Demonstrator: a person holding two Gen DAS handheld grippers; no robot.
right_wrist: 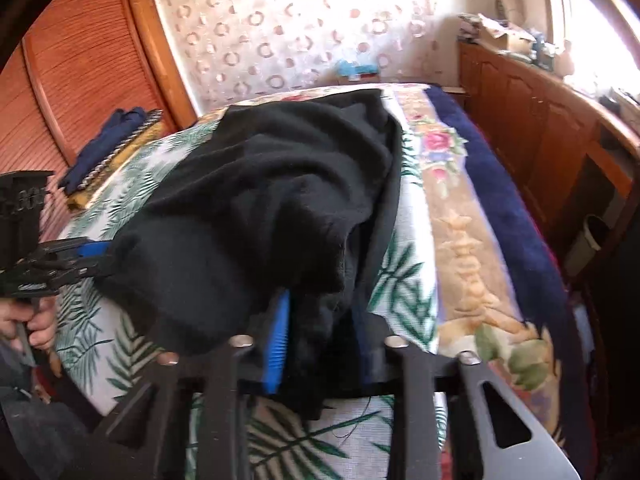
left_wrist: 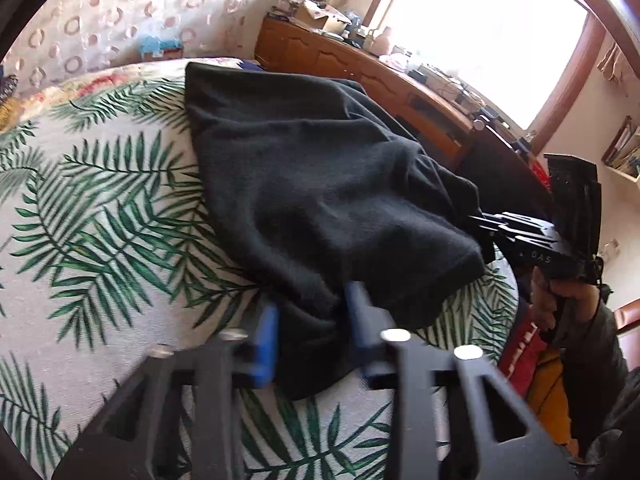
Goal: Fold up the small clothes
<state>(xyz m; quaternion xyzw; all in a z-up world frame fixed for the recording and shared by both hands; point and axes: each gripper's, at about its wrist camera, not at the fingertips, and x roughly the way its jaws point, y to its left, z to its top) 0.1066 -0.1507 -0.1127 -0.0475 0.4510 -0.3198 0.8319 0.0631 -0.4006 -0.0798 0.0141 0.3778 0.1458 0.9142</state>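
Black garment (left_wrist: 320,184) on leaf-print cover (left_wrist: 100,208), wooden dresser (left_wrist: 360,68) beside, folded clothes (right_wrist: 108,148) behind

A bright, overexposed window (left_wrist: 480,36) lit pale wallpaper with a ring pattern (right_wrist: 280,32). Below it ran a long brown wooden cabinet (left_wrist: 360,68), cluttered with what looked like boxes and cables, and reddish slatted wooden doors (right_wrist: 80,60) stood opposite.
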